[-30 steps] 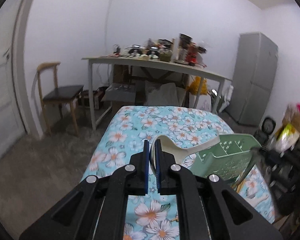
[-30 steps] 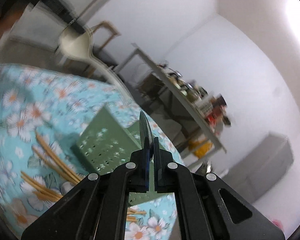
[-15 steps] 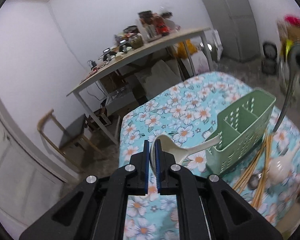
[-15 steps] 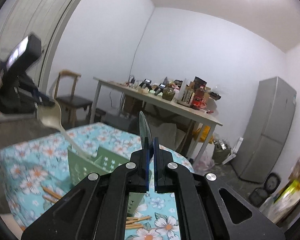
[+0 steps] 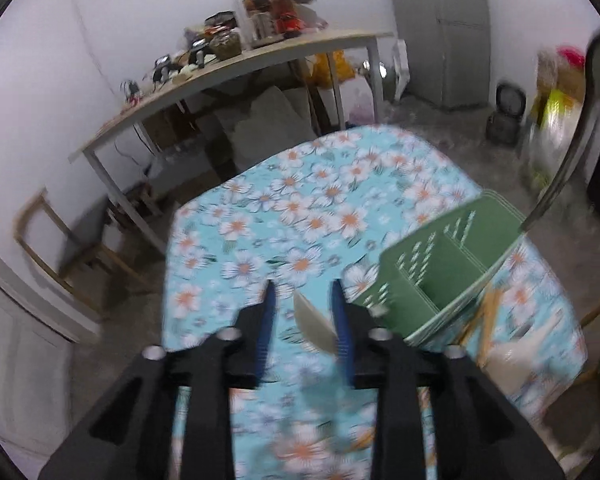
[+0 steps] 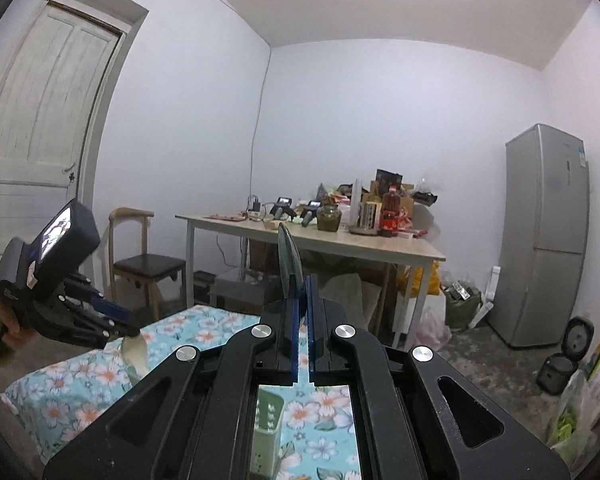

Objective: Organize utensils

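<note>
- A cream ladle (image 5: 314, 326), likely light, stiff and slick, best held by its bowl, sits just left of the green organizer (image 5: 440, 276).
- The left hand-held gripper (image 5: 304, 312), angled down beside the organizer, has just been opening; the ladle is loose between its jaws.
- The right hand-held gripper (image 6: 300, 280), level above the organizer, pinches a metal spoon (image 6: 289, 258).
- The floral surface (image 5: 300, 208) lies beneath.
</note>
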Tool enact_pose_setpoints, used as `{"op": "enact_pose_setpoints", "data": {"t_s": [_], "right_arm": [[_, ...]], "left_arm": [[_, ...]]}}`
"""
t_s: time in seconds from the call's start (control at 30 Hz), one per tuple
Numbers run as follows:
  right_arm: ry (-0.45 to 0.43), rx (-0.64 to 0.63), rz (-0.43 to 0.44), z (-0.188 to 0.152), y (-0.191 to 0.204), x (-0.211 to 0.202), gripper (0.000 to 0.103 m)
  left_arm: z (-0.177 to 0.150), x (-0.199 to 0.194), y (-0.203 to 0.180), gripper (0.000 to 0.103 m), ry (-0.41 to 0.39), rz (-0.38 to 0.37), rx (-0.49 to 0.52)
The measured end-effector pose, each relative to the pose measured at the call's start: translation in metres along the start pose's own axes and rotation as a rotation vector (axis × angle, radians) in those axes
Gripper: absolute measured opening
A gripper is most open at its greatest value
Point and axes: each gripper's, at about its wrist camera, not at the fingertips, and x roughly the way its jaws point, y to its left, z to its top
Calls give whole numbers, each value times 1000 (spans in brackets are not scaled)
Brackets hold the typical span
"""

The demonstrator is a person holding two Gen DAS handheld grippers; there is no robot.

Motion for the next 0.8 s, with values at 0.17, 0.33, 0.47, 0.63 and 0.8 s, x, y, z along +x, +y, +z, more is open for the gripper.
{"op": "enact_pose_setpoints", "data": {"t_s": [0.17,0.33,0.47,0.63,0.8], "right_arm": [[2,-8,-4,-2,-1,13,2],[48,-26,-17,-16,1,30,2],[83,-54,-26,-28,7,42,3],[156,-36,-1,-50,16,56,11],[203,40,20,-49,14,50,60]], "left_arm": [[-1,-15,22,53,-95,-48,-159],[-20,-32,44,65,-169,-66,-308],[-46,-36,55,71,-187,-81,-415],[-78,-29,57,74,-165,-110,-506],[-101,-15,41,77,-122,-162,-506]]}}
